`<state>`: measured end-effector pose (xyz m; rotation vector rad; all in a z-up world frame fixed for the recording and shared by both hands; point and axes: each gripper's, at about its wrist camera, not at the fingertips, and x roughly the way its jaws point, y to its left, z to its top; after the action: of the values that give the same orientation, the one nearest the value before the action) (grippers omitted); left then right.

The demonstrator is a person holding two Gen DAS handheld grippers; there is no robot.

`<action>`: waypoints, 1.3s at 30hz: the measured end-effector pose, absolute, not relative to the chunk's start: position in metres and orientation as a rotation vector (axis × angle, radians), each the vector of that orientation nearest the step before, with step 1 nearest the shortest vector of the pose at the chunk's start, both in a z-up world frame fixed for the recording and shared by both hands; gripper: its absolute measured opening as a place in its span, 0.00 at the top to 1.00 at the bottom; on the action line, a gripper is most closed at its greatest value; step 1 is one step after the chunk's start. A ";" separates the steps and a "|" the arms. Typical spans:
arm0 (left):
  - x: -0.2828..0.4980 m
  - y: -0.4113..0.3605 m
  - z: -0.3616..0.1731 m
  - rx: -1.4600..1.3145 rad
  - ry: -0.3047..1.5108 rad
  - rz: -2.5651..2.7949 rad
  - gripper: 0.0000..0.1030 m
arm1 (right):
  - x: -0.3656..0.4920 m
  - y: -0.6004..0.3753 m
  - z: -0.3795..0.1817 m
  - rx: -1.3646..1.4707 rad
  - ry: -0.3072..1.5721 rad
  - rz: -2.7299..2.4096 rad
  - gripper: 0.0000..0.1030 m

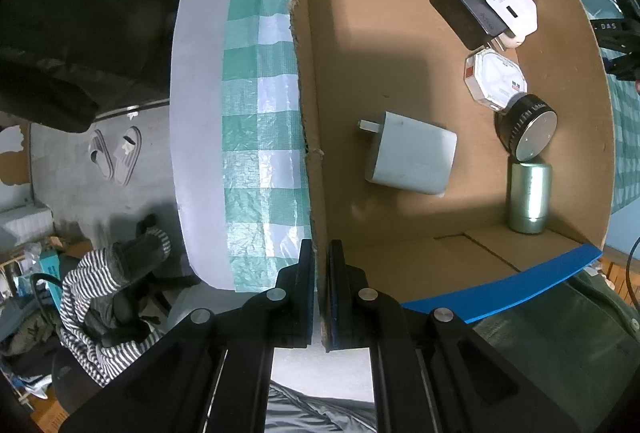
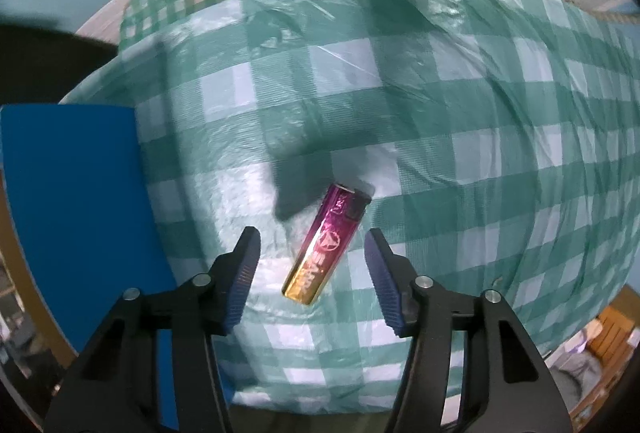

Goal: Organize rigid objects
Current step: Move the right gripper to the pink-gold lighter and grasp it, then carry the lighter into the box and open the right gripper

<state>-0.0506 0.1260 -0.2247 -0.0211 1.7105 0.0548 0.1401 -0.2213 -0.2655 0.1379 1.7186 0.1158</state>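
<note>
My left gripper point(image 1: 320, 249) points down and is shut on the torn left wall of an open cardboard box point(image 1: 310, 121). Inside the box lie a grey charger point(image 1: 412, 157), a black adapter point(image 1: 464, 9), a white charger point(image 1: 512, 7), an octagonal white case point(image 1: 496, 79), a black round lens-like piece point(image 1: 528, 129) and a pale green cylinder point(image 1: 530, 195). In the right wrist view a pink-to-gold lighter point(image 2: 326, 245) lies slanted on the green checked cloth point(image 2: 440, 113). My right gripper point(image 2: 311, 235) stands open around it, and neither blue pad touches the lighter.
A blue box flap point(image 2: 72, 193) stands just left of the right gripper. The box's near rim carries blue tape point(image 1: 500, 289). Left of the box the cloth runs to the table's white edge point(image 1: 196, 121). Below it are slippers point(image 1: 116, 153) and a striped garment point(image 1: 104, 293) on the floor.
</note>
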 end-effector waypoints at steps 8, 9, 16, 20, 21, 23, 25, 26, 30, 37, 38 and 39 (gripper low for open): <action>-0.051 0.130 -0.226 -0.028 1.713 0.056 0.94 | 0.137 -0.223 -0.276 0.161 1.731 0.075 0.61; -0.051 0.131 -0.226 -0.029 1.714 0.056 0.94 | 0.136 -0.223 -0.277 0.160 1.730 0.069 0.61; -0.051 0.131 -0.226 -0.026 1.713 0.056 0.94 | 0.131 -0.214 -0.276 0.066 1.691 0.052 0.73; -0.051 0.129 -0.225 -0.025 1.709 0.053 0.94 | 0.130 -0.214 -0.276 0.023 1.685 0.076 0.78; -0.051 0.128 -0.225 -0.025 1.709 0.052 0.94 | 0.130 -0.215 -0.277 0.024 1.685 0.087 0.78; -0.051 0.128 -0.225 -0.024 1.709 0.054 0.94 | 0.130 -0.217 -0.277 0.021 1.693 0.108 0.78; -0.051 0.127 -0.226 -0.025 1.708 0.055 0.94 | 0.130 -0.218 -0.277 0.001 1.704 0.134 0.78; -0.051 0.127 -0.226 -0.026 1.708 0.055 0.94 | 0.128 -0.219 -0.275 -0.009 1.705 0.143 0.78; -0.052 0.129 -0.226 -0.030 1.711 0.055 0.94 | 0.119 -0.221 -0.265 -0.059 1.689 0.189 0.78; -0.053 0.129 -0.226 -0.024 1.713 0.056 0.94 | 0.109 -0.210 -0.244 -0.150 1.658 0.269 0.78; -0.053 0.129 -0.227 -0.025 1.713 0.056 0.94 | 0.109 -0.208 -0.241 -0.157 1.654 0.276 0.78; -0.053 0.129 -0.226 -0.025 1.713 0.056 0.94 | 0.109 -0.208 -0.237 -0.167 1.649 0.287 0.78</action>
<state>-0.0533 0.1292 -0.2265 -0.0248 1.7131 0.0561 0.1086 -0.2077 -0.2365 -0.1670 1.6490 0.2873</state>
